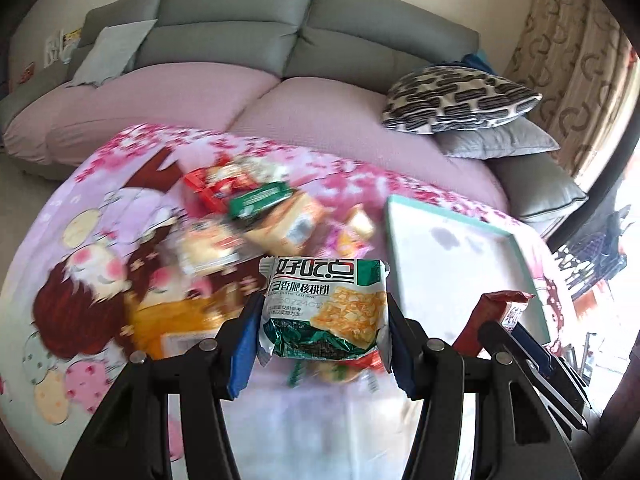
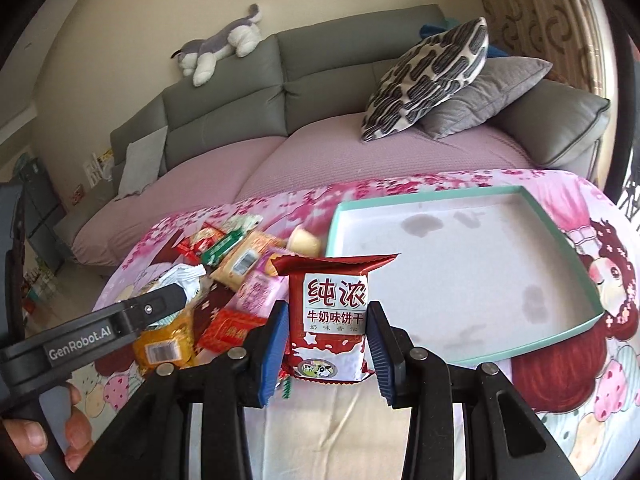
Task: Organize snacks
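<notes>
We hold a green biscuit packet (image 1: 324,312) clenched in the left tool (image 1: 322,344) and a red biscuit packet (image 2: 332,320) in the right tool (image 2: 330,348), both just beside the empty tray (image 2: 560,216), light, crinkly and crushable, best pinched gently at the sides.

A home living room is shown. A long grey upholstered sofa (image 2: 280,80) with pink quilted seat covers (image 2: 320,156) is set against a cream wall, and a grey-and-white plush dog (image 2: 224,50) is laid along its backrest. A black-and-white patterned cushion (image 2: 428,80) is propped on a plain grey cushion (image 2: 488,92). A brown swirl-patterned curtain (image 2: 548,12) is hung at the right, and a pink cartoon-print cloth (image 2: 560,360) is spread in front.
</notes>
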The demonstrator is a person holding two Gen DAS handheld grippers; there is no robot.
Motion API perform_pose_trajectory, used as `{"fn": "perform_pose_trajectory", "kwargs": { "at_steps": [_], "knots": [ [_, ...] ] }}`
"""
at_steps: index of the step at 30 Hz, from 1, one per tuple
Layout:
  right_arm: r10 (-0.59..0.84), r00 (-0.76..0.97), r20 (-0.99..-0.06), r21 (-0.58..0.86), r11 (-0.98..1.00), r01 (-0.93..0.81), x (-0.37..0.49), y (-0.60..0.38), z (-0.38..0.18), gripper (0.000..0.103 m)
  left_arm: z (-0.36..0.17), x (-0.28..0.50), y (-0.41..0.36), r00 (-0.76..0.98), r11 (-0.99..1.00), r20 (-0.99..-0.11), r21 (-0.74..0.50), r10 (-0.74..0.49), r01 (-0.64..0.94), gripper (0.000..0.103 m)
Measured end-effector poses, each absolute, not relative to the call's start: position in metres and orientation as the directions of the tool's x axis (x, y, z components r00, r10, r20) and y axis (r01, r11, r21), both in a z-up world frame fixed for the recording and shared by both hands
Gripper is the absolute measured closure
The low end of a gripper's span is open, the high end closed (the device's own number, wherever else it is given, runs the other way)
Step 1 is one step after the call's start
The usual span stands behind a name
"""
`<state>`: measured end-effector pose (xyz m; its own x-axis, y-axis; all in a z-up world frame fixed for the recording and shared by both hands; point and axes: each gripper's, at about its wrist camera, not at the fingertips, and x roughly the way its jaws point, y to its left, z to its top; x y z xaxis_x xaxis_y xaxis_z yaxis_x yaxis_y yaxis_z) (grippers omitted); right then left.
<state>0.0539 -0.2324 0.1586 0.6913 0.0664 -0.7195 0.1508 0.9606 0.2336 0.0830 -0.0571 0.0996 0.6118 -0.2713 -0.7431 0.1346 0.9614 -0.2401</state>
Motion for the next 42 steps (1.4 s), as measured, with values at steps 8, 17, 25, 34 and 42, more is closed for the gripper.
{"fn": "perform_pose_trajectory", "kwargs": {
  "at_steps": [8, 17, 25, 34, 42],
  "knots": [
    [-0.112, 0.694, -0.711, 0.150, 0.940, 0.305, 0.074, -0.296, 0.164, 0.061, 0.105, 0.115, -0.130, 0.624, 0.928, -0.686, -0.276, -0.373, 0.251, 0.045],
    [-0.207, 0.615, -0.761, 0.096, 0.901, 0.422, 0.087, -0.345, 0.137, 0.061, 0.085, 0.141, -0.182, 0.614, 0.912, -0.678, -0.241, -0.404, 0.333, 0.045],
    [-0.213, 0.569, -0.794, 0.091, 0.884, 0.458, 0.093, -0.360, 0.113, 0.061, 0.052, 0.153, -0.208, 0.567, 0.911, -0.727, -0.210, -0.388, 0.354, 0.045],
    [-0.211, 0.557, -0.804, 0.101, 0.874, 0.476, 0.095, -0.369, 0.100, 0.061, 0.033, 0.161, -0.222, 0.548, 0.913, -0.747, -0.198, -0.376, 0.357, 0.045],
    [-0.216, 0.557, -0.802, 0.089, 0.879, 0.468, 0.096, -0.367, 0.097, 0.061, 0.019, 0.165, -0.227, 0.524, 0.916, -0.771, -0.188, -0.362, 0.355, 0.045]
  ]
}}
